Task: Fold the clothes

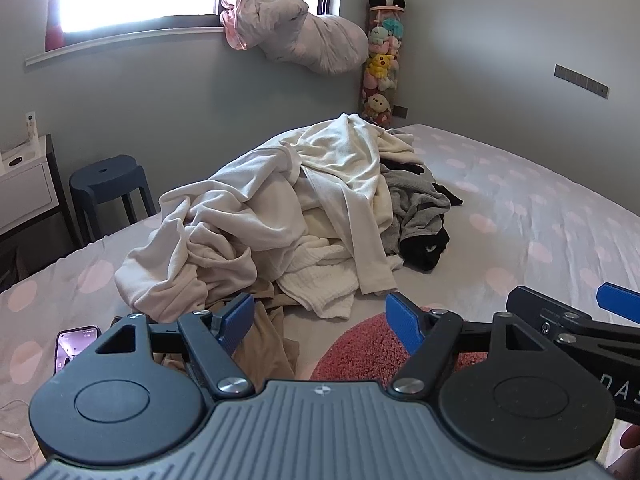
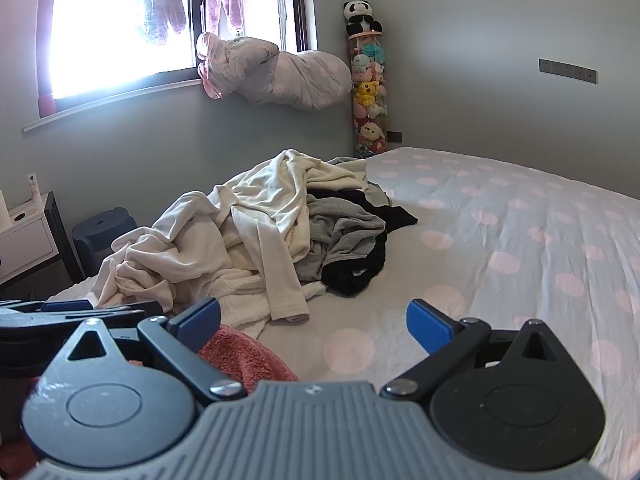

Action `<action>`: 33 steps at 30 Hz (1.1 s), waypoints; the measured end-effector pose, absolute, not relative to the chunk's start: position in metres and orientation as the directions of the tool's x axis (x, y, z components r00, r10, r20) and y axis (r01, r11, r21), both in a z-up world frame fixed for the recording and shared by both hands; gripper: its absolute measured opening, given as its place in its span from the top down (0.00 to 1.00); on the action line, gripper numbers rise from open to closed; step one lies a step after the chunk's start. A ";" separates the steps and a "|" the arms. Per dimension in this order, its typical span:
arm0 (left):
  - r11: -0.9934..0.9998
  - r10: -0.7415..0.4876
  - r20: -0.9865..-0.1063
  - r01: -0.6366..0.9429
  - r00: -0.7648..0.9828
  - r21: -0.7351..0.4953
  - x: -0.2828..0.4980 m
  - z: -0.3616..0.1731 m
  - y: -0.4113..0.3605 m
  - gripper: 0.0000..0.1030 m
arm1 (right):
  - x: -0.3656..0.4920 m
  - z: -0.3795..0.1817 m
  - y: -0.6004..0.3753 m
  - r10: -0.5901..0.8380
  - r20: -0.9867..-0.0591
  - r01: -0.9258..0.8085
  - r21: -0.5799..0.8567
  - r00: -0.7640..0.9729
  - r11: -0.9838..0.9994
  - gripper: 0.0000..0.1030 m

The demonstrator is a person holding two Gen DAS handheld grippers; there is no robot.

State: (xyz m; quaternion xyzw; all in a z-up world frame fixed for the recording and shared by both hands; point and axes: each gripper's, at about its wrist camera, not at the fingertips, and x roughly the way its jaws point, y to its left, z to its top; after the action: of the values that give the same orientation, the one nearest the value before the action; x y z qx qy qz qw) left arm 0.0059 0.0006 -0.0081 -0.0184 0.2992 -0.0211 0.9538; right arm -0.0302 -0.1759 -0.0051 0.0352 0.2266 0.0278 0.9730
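A heap of unfolded clothes lies on the bed: white and cream garments on top, grey and black ones at its right. It also shows in the right wrist view. A beige garment and a pink-red knitted piece lie nearest, under my left gripper, which is open and empty. My right gripper is open and empty, over bare sheet, with the pink-red piece by its left finger. Each gripper shows at the edge of the other's view.
The bed sheet is grey with pink dots. A phone and white cable lie at the bed's left. A dark stool and a white nightstand stand beside the bed. A tube of plush toys stands in the corner.
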 end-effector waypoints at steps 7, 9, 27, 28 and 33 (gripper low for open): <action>0.999 -0.050 -0.573 0.029 0.818 -0.046 0.006 -0.008 -0.001 0.30 | -0.031 -0.005 -0.174 0.068 -0.436 -0.037 0.079 0.897 0.996 0.03; 0.999 -0.048 -0.572 0.028 0.819 -0.044 0.007 -0.008 -0.001 0.30 | -0.032 -0.005 -0.175 0.069 -0.435 -0.037 0.080 0.898 0.996 0.03; 0.999 -0.048 -0.570 0.025 0.820 -0.048 0.005 -0.008 0.000 0.31 | -0.031 -0.006 -0.176 0.071 -0.441 -0.037 0.084 0.895 0.996 0.03; 0.999 -0.047 -0.571 0.025 0.820 -0.047 0.005 -0.008 0.000 0.30 | -0.031 -0.006 -0.176 0.071 -0.442 -0.038 0.084 0.894 0.996 0.03; 0.999 -0.046 -0.571 0.024 0.819 -0.046 0.006 -0.007 -0.001 0.31 | -0.029 -0.007 -0.176 0.070 -0.446 -0.037 0.082 0.892 0.996 0.03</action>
State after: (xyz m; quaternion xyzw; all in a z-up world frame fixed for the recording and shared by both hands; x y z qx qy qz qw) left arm 0.0062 -0.0008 -0.0074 -0.0184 0.3000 -0.0185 0.9536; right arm -0.0294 -0.1759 -0.0071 0.0357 0.2304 0.0274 0.9721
